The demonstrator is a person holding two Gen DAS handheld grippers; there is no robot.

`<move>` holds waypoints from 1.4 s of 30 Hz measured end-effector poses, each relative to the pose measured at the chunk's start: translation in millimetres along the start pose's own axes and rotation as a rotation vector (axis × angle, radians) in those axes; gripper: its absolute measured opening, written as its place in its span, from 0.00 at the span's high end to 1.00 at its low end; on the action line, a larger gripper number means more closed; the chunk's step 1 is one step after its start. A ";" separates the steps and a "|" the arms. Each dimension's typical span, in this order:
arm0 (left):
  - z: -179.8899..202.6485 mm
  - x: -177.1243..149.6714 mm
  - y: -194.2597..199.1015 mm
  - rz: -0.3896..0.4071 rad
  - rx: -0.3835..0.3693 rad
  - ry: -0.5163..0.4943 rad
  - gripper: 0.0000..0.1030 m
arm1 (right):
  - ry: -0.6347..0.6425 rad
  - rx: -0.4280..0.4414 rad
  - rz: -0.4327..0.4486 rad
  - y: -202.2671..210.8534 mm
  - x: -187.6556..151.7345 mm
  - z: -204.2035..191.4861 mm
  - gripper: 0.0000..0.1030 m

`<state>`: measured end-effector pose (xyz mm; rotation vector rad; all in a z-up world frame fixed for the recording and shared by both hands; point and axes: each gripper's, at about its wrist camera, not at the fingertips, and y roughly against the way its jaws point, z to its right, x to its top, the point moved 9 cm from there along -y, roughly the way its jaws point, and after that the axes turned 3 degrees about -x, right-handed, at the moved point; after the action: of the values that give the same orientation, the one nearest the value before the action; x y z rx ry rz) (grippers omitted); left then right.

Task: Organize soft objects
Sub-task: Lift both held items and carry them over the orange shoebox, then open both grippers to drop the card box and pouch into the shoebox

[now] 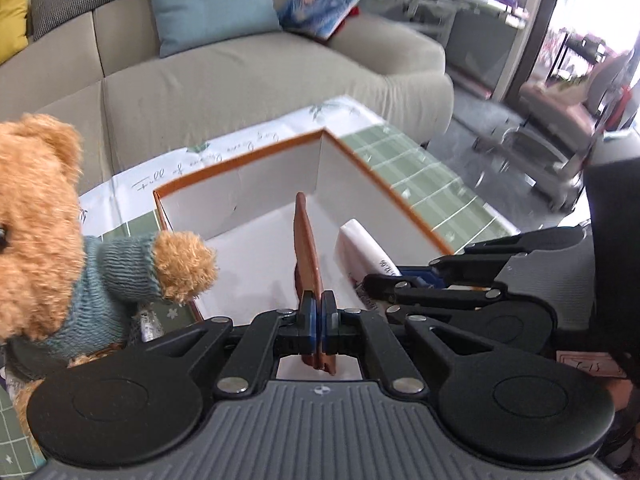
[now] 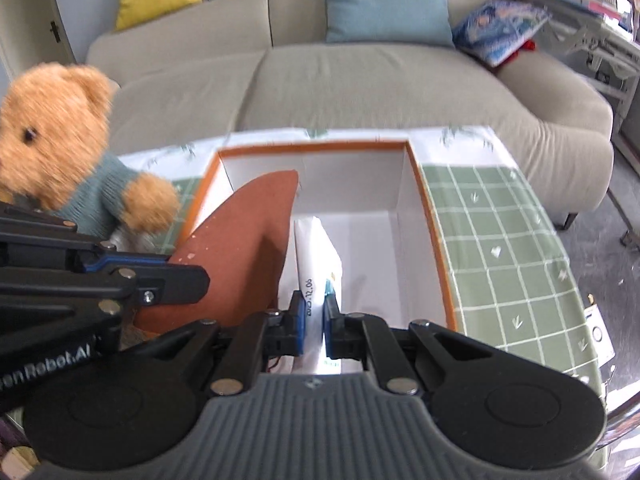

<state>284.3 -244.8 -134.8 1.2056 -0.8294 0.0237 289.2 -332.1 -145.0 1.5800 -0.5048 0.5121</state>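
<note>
Jaws of left gripper (image 1: pixel 319 322) clamped flat on a thin rust-brown pad (image 1: pixel 307 248), held edge-on; jaws of right gripper (image 2: pixel 315 322) pinched on a white soft pack (image 2: pixel 318 256) with a printed date along its side. Both carried tilted down over the open white box (image 1: pixel 280 184) with orange rim, side by side, near each other, probably so that each soft item drops in upright and takes little room. Brown pad: flat, felt-like, rounded at the far end, a few pale specks. White pack: smooth wrapper, slightly squashed between the pads, so likely yielding. Box on a green-checked cloth over the surface (image 2: pixel 500 240). Teddy bear (image 2: pixel 60 152) in a blue knit sweater just outside the box's left wall, not yet stored. Beige sofa (image 2: pixel 360 88) with cushions beyond.
</note>
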 end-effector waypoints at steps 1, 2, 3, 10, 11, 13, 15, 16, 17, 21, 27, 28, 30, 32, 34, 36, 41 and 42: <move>-0.1 -1.4 -4.7 -0.013 0.000 0.004 0.98 | -0.001 -0.002 -0.012 -6.6 -2.0 2.3 0.94; 0.7 -2.4 -8.8 -0.025 0.001 0.009 0.98 | -0.003 -0.003 -0.025 -12.3 -4.3 4.0 0.94; 0.4 -4.2 -12.8 -0.037 0.005 0.009 0.98 | -0.004 -0.003 -0.037 -17.8 -6.8 5.8 0.94; -3.9 -10.3 -28.3 -0.092 0.047 0.020 0.98 | 0.020 -0.006 -0.096 -44.7 -24.7 10.3 0.94; -5.6 -11.9 -29.2 -0.100 0.053 0.025 0.98 | 0.020 -0.007 -0.099 -45.6 -26.7 10.9 0.93; -8.6 -14.1 -30.1 -0.109 0.064 0.035 0.97 | 0.018 -0.007 -0.107 -49.7 -30.7 12.6 0.93; -11.1 -15.2 -30.8 -0.114 0.075 0.045 0.93 | 0.020 -0.009 -0.112 -52.7 -32.5 13.9 0.89; -12.0 -15.7 -30.3 -0.114 0.074 0.053 0.93 | 0.020 -0.010 -0.111 -53.7 -32.9 14.4 0.87; -12.9 -16.3 -29.4 -0.112 0.072 0.061 0.92 | 0.021 -0.013 -0.108 -53.5 -32.6 14.9 0.85; -14.6 -14.3 -23.8 -0.100 0.086 0.073 0.81 | 0.018 -0.021 -0.098 -51.5 -29.5 15.6 0.69; -13.0 -9.4 -10.6 -0.074 0.081 0.080 0.79 | 0.020 -0.021 -0.091 -45.1 -27.2 13.0 0.68; -12.4 -8.1 -7.0 -0.064 0.079 0.081 0.79 | 0.020 -0.021 -0.087 -43.1 -26.1 12.3 0.68; -11.6 -4.7 2.3 -0.040 0.075 0.081 0.79 | 0.018 -0.024 -0.072 -36.5 -22.5 11.2 0.68; -10.8 0.4 13.2 -0.007 0.074 0.081 0.79 | 0.015 -0.025 -0.052 -28.4 -17.2 10.1 0.67; -10.9 6.3 24.9 0.025 0.075 0.083 0.79 | 0.015 -0.030 -0.028 -18.8 -10.5 8.8 0.67; -11.1 11.6 37.9 0.058 0.078 0.085 0.77 | 0.016 -0.037 -0.002 -8.2 -3.2 7.2 0.66; -11.6 22.8 74.0 0.158 0.075 0.081 0.74 | 0.006 -0.044 0.079 26.0 17.2 1.0 0.56; -11.4 24.4 81.9 0.180 0.075 0.079 0.74 | 0.004 -0.045 0.095 33.1 21.3 -1.0 0.55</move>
<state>272.6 -213.0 -55.6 1.1896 -0.8716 0.2495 286.4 -333.6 -105.7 1.5171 -0.5866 0.5721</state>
